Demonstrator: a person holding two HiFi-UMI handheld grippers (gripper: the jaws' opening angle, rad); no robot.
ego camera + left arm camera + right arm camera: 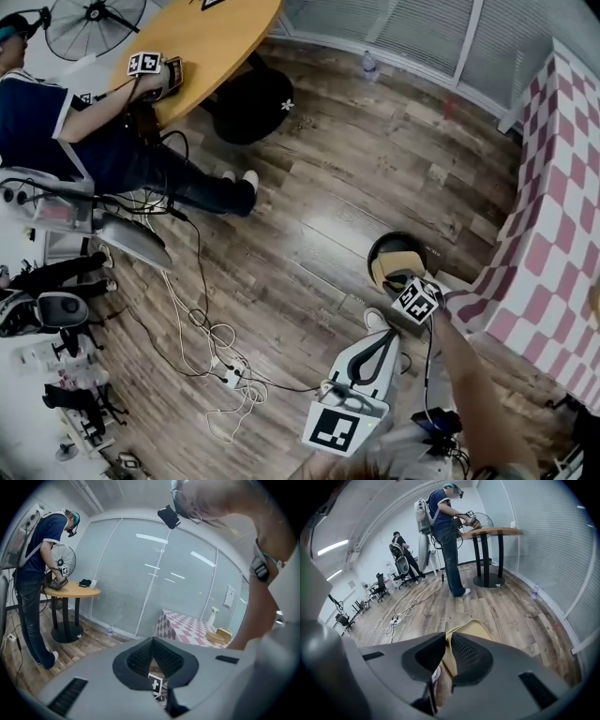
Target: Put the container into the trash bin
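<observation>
Over the black round trash bin (403,238), the right gripper (398,279) holds the tan, thin-walled open container (388,266) by one wall. In the right gripper view its jaws stand almost together, with that wall pinched between the dark ribbed pads. The container reaches forward from the tips along the line the gripper points, so its long side runs away from the tool, not across it.

In the head view the bin's mouth lies straight ahead of and under the tips, and the tan shape overlaps the near part of the dark opening. Whether the container's bottom edge has passed the rim cannot be told from these views.

The left gripper (382,339) sits just behind and to the left of the right one, farther from the bin. Its jaws meet at the tips and hold nothing.

A table under a pink-and-white checked cloth (553,187) stands close on the right gripper's outer side, and bare wood-plank floor (309,234) lies beyond the bin. The drop looks like a job for the right hand alone, and a straight release seems enough if the container is centred over the mouth.
</observation>
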